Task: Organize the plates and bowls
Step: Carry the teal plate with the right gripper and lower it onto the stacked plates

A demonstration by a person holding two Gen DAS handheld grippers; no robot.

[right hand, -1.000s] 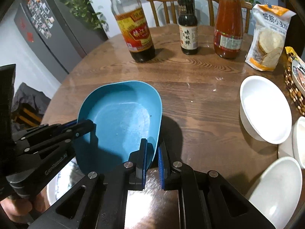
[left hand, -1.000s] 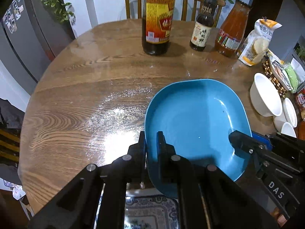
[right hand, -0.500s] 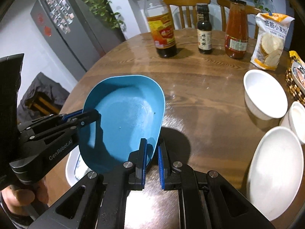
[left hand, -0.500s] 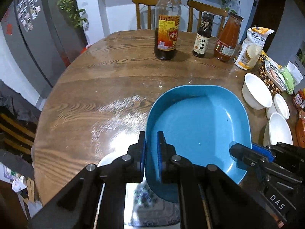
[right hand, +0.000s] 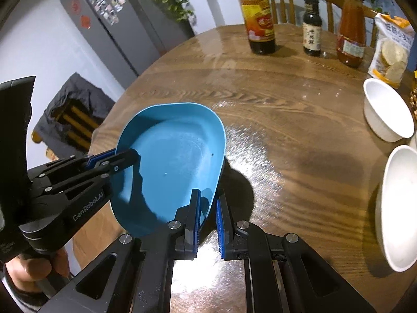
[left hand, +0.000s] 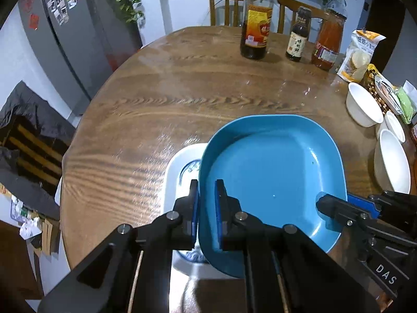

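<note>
Moved: blue plate (left hand: 271, 172) is travelling over the table (left hand: 182, 99) toward the near edge; a white patterned plate (left hand: 179, 172) is now showing beneath its left side
Left gripper (left hand: 207, 208): jaws are pinching the blue plate's left rim
Right gripper (right hand: 207, 208): jaws are pinching the opposite rim; plate is hanging tilted between both
Bowls (right hand: 385, 109): white, sitting well apart at the right

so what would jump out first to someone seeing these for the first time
The big blue plate, held off the wooden table with the left gripper and the right gripper each clamped on its rim. Below it, at the near table edge, sits a white plate with a blue pattern. At the far side stand three bottles, with white bowls to the right.
</note>
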